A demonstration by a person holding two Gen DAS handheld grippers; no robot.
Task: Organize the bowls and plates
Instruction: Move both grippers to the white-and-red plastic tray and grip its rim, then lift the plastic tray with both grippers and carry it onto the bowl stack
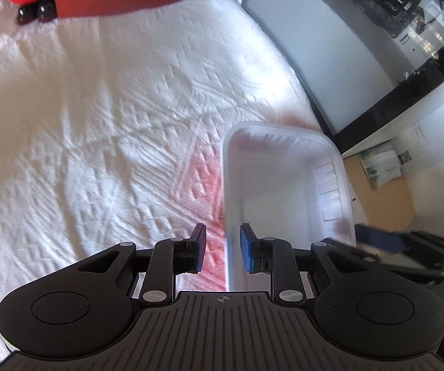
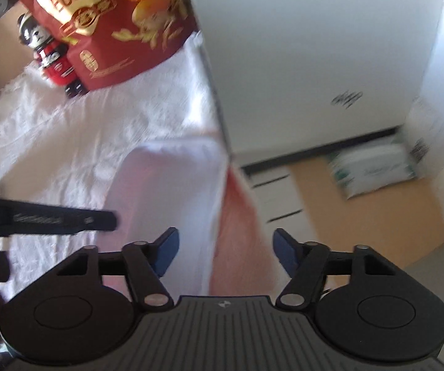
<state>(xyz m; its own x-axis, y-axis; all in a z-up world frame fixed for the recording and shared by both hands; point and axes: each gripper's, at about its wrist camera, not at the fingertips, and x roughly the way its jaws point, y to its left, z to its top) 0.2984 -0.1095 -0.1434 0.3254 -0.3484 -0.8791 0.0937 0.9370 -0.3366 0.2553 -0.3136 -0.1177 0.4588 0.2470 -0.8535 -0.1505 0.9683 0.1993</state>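
Note:
A white rectangular plastic basin (image 1: 286, 191) sits on the white embossed cloth near the table's right edge. No plates or bowls show in either view. My left gripper (image 1: 222, 247) straddles the basin's near left wall, one pad outside and one inside, with a visible gap on both sides. In the right wrist view the basin (image 2: 166, 198) is blurred, and my right gripper (image 2: 225, 253) is wide open above its right rim, holding nothing. The left gripper's black body (image 2: 45, 219) reaches in from the left.
A red quail-eggs box (image 2: 107, 24) and a red and black toy figure (image 2: 48, 55) stand at the back of the table. A white cabinet (image 2: 314, 55) stands beyond the table's right edge, with orange floor (image 2: 361, 216) below.

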